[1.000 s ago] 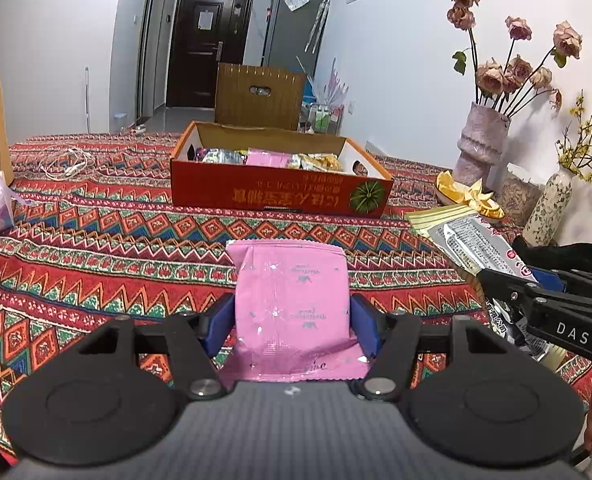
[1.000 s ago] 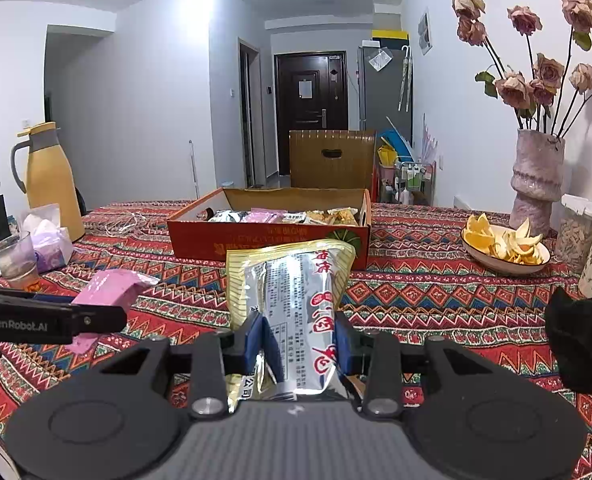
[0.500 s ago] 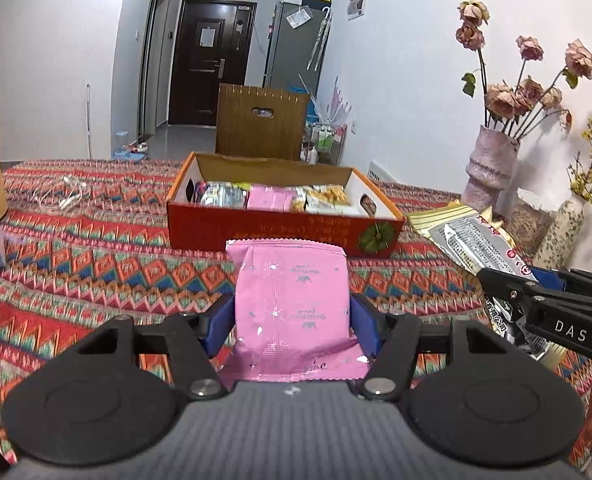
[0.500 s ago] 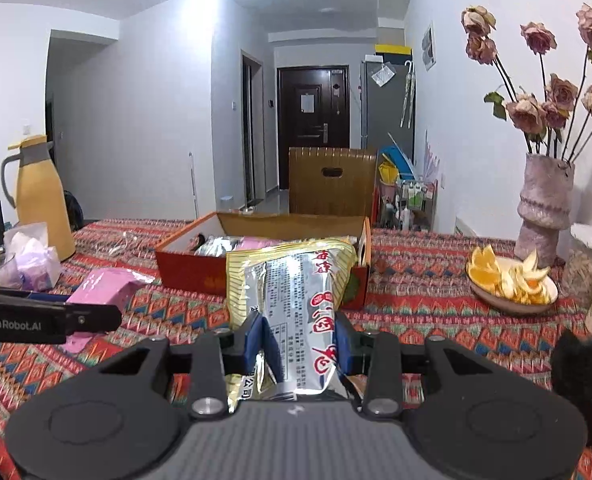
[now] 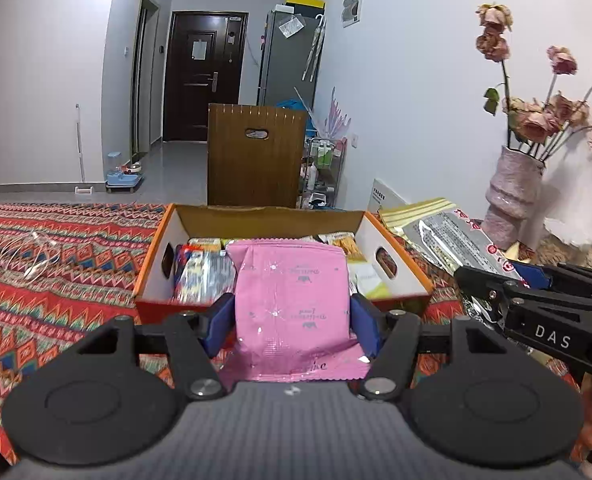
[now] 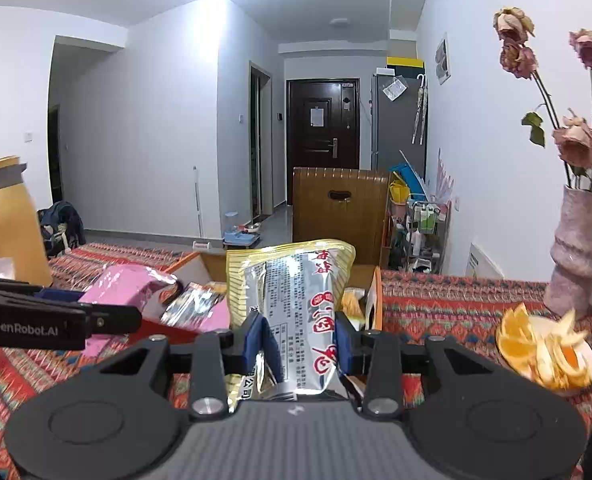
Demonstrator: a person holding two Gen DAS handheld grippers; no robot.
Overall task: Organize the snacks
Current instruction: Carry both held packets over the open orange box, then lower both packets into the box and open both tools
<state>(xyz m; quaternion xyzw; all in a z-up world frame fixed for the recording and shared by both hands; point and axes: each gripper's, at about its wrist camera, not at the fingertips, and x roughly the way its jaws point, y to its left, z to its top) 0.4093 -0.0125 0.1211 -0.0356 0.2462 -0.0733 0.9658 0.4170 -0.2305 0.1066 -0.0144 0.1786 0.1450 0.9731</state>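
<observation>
box [image 5: 224, 222] now closer | L claw [image 5: 292, 316] grips pink pack [image 5: 292, 300] | R claw [image 6: 298, 340] grips silver pack [image 6: 296, 300]

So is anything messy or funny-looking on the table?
A little. The bowl by the vase holds only orange peels, not fruit, and the roses are dried and drooping. A tangle of white cable lies loose on the tablecloth. Nothing looks spilled or broken.

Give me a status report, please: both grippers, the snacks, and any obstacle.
Left gripper shut on pink packet. Right gripper shut on silver packet. Both held near the open snack box, partly filled. Nothing in the way.
</observation>
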